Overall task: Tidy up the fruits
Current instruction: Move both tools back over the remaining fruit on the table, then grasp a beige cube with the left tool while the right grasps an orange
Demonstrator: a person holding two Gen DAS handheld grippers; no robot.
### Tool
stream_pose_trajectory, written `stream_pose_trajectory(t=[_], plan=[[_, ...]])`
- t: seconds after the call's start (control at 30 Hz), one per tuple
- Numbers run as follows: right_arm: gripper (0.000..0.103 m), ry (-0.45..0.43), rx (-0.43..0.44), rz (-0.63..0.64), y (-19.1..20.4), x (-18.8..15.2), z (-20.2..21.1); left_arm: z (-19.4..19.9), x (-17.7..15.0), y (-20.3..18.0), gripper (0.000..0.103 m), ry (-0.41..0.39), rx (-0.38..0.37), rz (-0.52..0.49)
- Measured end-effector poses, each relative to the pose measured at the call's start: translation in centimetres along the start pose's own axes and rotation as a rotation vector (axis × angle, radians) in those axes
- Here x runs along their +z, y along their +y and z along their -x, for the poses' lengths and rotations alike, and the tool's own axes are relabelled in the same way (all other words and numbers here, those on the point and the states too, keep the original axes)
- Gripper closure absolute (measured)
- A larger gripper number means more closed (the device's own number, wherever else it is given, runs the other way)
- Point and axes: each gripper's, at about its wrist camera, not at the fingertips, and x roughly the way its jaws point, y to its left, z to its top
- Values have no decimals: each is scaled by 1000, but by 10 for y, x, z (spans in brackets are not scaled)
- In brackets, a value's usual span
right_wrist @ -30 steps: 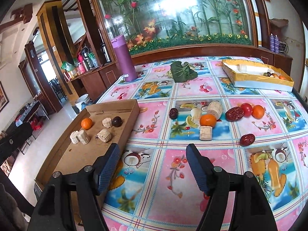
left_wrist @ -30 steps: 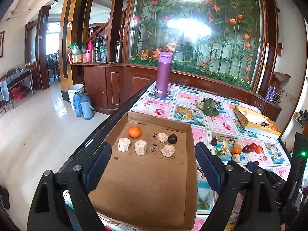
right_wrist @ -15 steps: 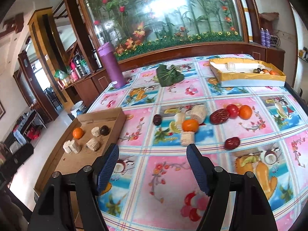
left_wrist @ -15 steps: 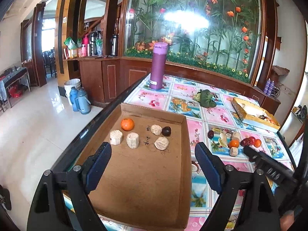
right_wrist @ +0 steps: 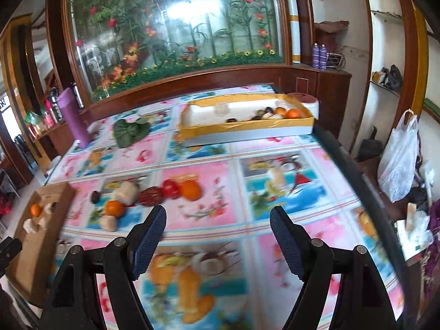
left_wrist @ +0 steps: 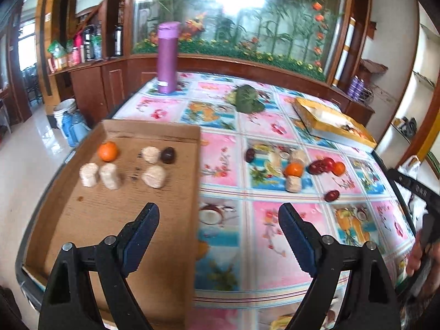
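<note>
A: Left wrist view — the left tool (left_wrist: 218, 227) hangs released, jaws wide, nothing between them. At ten o'clock the cardboard tray (left_wrist: 154, 209) lies on the surface (left_wrist: 275, 272), holding an orange (left_wrist: 108, 151), a dark fruit (left_wrist: 167, 155) and pale chunks (left_wrist: 110, 175).

B: And loose fruit at one o'clock?

A: Yes — another orange (left_wrist: 293, 170), red dates (left_wrist: 316, 166) and a chunk, out on the patterned cloth. The yellow box (left_wrist: 330, 125) sits farther back.

B: Right wrist view?

A: The right tool (right_wrist: 218, 224) has its jaws opening, nothing between them. The loose fruit cluster (right_wrist: 154, 192) lies at eleven o'clock, blurred. At twelve, the yellow box again, with fruit at its right end.
</note>
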Motion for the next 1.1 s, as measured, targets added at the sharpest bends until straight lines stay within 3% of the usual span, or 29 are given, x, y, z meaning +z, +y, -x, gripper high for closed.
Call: stream_pose_trajectory(t=[0.1,0.2,0.27,0.4,0.6,0.7,0.87,1.0,1.1], plan=[[21,28,-14,-10,-17,16,-19,-16,-3,-19,15,47,-28,-22],[22,79,60,-22,-15,31,-48,-33,1,-38,15,101,-87,-20],[29,109,118,-7,-1,35,-69,-45,7,-50,15,121,-120,-20],[40,143,153,47,25,35,-105,-70,18,-70,15,107,-57,-78],[40,152,209,71,21,21,-117,-113,23,-86,17,144,-76,-104],[40,146,207,112,20,19,-116,-125,23,-93,25,147,-102,-121],[42,164,177,172,30,14,-128,-144,22,-95,48,168,-143,-112],[43,137,174,180,32,19,-129,-146,22,-95,52,151,-153,-115],[55,148,198,177,31,19,-129,-145,20,-95,52,138,-158,-117]])
